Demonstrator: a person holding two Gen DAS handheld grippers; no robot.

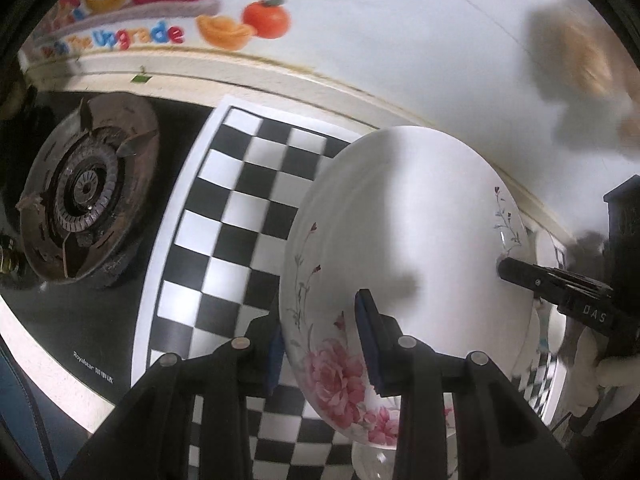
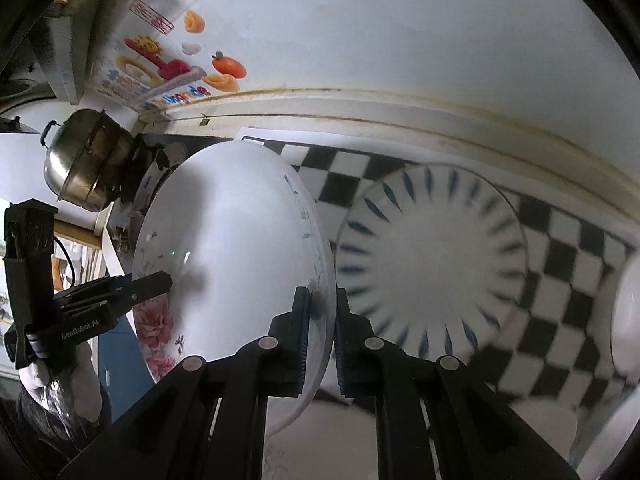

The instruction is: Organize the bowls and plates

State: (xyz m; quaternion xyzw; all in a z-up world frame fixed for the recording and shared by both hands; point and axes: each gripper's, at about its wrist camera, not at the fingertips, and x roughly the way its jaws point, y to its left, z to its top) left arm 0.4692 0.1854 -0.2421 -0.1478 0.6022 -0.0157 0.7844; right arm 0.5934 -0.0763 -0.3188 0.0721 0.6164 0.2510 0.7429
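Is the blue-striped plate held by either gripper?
No. The blue-striped plate lies on the checkered mat; both grippers clamp the floral plate.

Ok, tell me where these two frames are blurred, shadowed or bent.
Left wrist view: the top-right corner is smeared; a shadow falls across the floral plate; the fisheye curves the checkered mat. Right wrist view: the blue-striped plate and right edge are blurred, with glints near the floral plate's left rim.

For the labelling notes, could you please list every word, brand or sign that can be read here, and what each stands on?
"DAS": on the right claw.
"GenRobot.AI": on the left claw.
"Royalstar", followed by small characters too blurred to read: on the stove.
"Upgrade": on the wall sticker; its other words are blurred.
Red stamp sign on the wall: unreadable.
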